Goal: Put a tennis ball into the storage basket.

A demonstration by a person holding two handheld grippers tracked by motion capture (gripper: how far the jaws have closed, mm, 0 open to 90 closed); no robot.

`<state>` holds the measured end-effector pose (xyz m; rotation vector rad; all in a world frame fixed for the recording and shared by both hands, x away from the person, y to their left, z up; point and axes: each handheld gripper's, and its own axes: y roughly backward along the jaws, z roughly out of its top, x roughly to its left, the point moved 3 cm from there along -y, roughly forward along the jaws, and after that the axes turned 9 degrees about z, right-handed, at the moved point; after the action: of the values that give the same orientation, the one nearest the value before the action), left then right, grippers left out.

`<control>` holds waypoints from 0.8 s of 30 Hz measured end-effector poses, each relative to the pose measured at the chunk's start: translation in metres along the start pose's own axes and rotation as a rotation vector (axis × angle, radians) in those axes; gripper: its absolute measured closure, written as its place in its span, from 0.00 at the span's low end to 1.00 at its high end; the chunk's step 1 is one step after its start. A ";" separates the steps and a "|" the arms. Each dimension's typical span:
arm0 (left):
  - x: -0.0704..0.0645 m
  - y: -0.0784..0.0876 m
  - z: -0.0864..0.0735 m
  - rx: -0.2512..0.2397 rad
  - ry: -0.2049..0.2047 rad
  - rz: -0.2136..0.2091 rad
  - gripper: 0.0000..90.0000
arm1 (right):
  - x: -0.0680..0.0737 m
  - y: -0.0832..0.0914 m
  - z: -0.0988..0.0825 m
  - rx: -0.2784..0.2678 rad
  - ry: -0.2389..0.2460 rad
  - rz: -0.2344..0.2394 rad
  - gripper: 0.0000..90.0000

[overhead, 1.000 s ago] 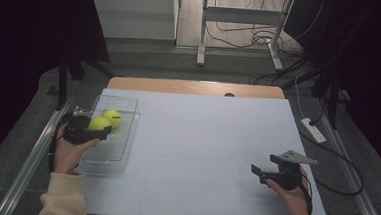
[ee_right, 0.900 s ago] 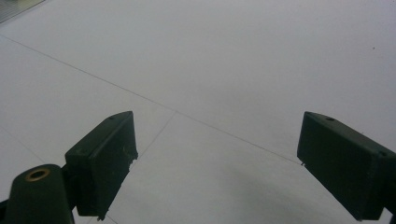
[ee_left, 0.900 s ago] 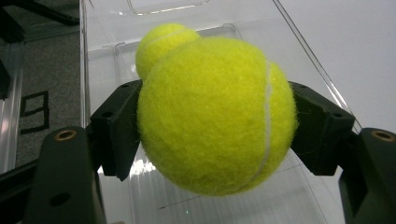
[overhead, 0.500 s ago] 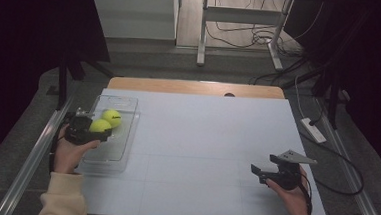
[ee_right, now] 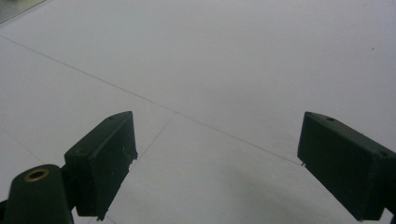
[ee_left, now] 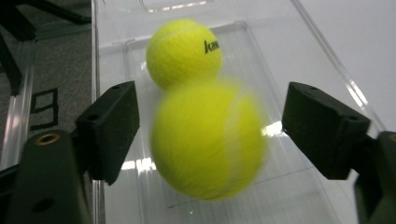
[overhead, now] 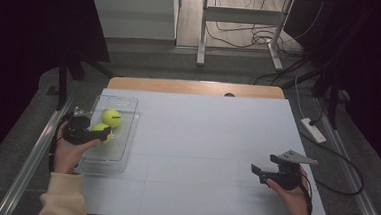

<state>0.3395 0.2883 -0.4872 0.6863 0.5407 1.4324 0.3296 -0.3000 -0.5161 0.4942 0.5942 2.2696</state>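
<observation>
Clear bin [overhead: 106, 153] w/ 2 tennis balls [ee_left: 208, 141], touching, near bin's far end.

Both forearms wear cream sleeves with ribbed cuffs. The left tool [overhead: 102, 130] is matte black, and its blocky square-ended jaws carry small screw holes and a brass-ringed hole near one jaw's base. The right tool [overhead: 257, 171] is black too, topped by a grey three-cornered plate, with a dark cable looping off the counter [overhead: 216, 139] edge beside it.
</observation>
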 end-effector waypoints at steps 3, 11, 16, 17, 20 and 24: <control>0.000 0.004 0.002 -0.024 0.005 -0.012 0.18 | 0.000 0.000 0.000 0.001 0.002 0.001 0.13; -0.005 0.009 0.004 -0.061 0.009 -0.066 0.17 | 0.000 0.000 0.001 -0.001 0.001 0.001 0.13; -0.006 0.015 0.005 -0.089 0.015 -0.104 0.17 | -0.001 -0.001 0.001 -0.004 -0.005 0.003 0.13; -0.007 0.016 0.006 -0.097 0.015 -0.116 0.17 | -0.001 -0.001 0.001 -0.005 -0.002 0.002 0.13; -0.008 0.020 0.006 -0.123 0.025 -0.152 0.17 | -0.002 -0.003 0.001 -0.001 -0.004 0.006 0.13; -0.013 0.024 0.006 -0.150 0.022 -0.188 0.17 | -0.003 -0.003 0.001 -0.003 -0.005 0.011 0.13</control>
<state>0.3254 0.2753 -0.4666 0.4883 0.4959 1.2907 0.3333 -0.2999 -0.5175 0.5028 0.5869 2.2790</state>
